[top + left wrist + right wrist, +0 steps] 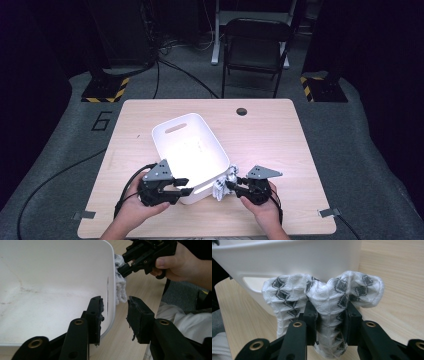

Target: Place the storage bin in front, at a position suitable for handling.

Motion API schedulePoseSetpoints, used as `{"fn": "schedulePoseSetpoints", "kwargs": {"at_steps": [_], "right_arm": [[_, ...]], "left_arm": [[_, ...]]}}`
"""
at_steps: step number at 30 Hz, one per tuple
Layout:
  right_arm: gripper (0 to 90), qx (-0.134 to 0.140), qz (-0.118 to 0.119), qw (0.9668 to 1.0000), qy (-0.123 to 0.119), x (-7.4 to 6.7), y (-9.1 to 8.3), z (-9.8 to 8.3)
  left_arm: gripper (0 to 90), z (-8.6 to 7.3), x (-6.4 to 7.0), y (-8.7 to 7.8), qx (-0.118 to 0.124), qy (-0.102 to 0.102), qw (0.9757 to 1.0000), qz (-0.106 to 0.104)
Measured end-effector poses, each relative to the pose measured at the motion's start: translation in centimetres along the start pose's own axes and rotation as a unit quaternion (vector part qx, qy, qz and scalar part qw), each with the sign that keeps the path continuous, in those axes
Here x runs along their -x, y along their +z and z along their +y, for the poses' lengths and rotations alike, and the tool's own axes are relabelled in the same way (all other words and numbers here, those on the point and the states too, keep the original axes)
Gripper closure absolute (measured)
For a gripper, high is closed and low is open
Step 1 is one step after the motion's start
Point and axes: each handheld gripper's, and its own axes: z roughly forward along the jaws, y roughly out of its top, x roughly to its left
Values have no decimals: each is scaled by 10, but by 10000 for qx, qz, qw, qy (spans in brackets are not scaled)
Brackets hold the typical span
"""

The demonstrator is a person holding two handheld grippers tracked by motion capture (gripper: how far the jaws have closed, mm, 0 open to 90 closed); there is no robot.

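High view: white bin's (pixel 176 131) near wall hidden behind both hand-held grippers; patterned cloth (pixel 221 187) mostly covered by right hand-held gripper (pixel 233 186), pattern too small to read. Forearms cut off at bottom edge. Left gripper view: bin cropped at top and left edges, cloth (pixel 120 287) partly behind the bin corner. Right gripper view: cloth's (pixel 324 300) lower end hidden between the jaws, bin (pixel 294 257) cropped at top.

This looks like a lab or recording studio rather than a home. A bare wooden desk (pixel 280 150) stands on grey carpet (pixel 360 165) among dark curtains. Stand bases with yellow-and-black hazard tape (pixel 106 90) sit at both far corners, cables (pixel 180 70) trail over the floor, a taped number six (pixel 102 121) marks it, and a black folding chair (pixel 255 47) waits behind.
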Motion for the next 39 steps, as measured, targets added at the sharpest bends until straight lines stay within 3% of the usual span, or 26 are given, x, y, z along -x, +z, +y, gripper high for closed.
{"fn": "schedulePoseSetpoints", "kwargs": {"at_steps": [6,12,16,21,27,30,33,39], "right_arm": [[684,-139,-15,9999,9,1,7,-5],[674,-328,55,9994,91,4,13,-9],[675,-390,15,9992,76,2,15,-9],[675,-185,27,9998,15,-2,7,-3],[674,502,129,9984,-207,-19,-16,17],[674,709,230,9972,-108,-24,-25,23],[675,673,202,9973,-208,-26,-22,21],[677,460,263,9985,-106,-19,-9,13]], "left_arm": [[738,-2,7,12,-49,368,9988,325],[823,-2,7,13,26,331,9987,398],[858,-2,9,15,95,284,9992,280],[867,0,15,19,86,329,9991,266],[867,0,16,20,120,136,9996,213],[865,1,17,22,156,93,9996,202],[861,1,19,24,169,118,9996,181],[855,1,18,24,198,23,9997,130]]}}
